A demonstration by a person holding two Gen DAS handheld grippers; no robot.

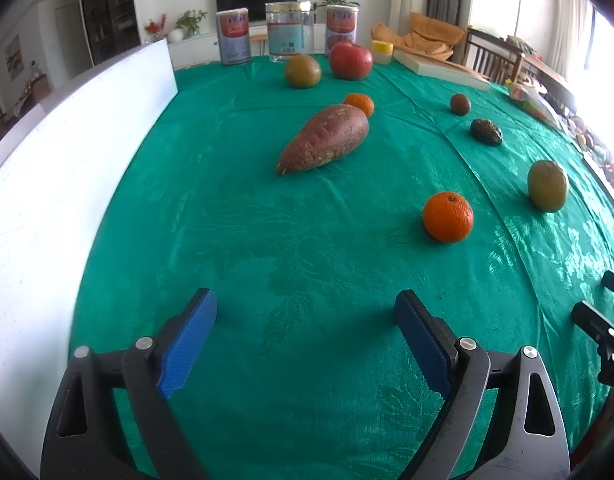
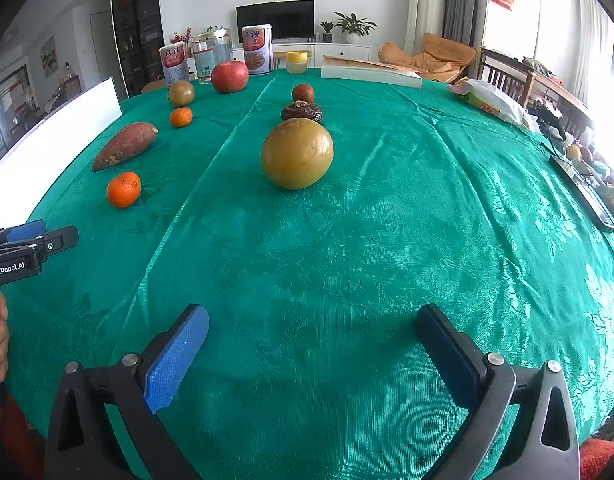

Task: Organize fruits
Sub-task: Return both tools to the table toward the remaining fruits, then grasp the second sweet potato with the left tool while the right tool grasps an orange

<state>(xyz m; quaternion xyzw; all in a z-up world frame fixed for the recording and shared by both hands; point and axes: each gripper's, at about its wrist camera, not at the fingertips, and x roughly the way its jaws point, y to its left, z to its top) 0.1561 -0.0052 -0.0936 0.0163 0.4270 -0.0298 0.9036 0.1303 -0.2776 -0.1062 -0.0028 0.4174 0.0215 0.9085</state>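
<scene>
The fruits lay spread over the green cloth of the counter in two loose lines, seemingly so each could be reached singly. On the left ran a near orange, a sweet potato, a small orange, a greenish-brown round fruit and a red apple; on the right ran a large yellow-green fruit, a dark wrinkled piece and a small brown fruit. The left hand-held gripper hung low over bare cloth with its blue pads spread wide and nothing between them; the near orange sat ahead and to its right, the sweet potato straight ahead and farther off. The right hand-held gripper was likewise spread and empty, angled down at the cloth, with the large yellow-green fruit straight ahead and well apart. No sorting looked begun; the near orange seemed the likeliest first pick for the left.
</scene>
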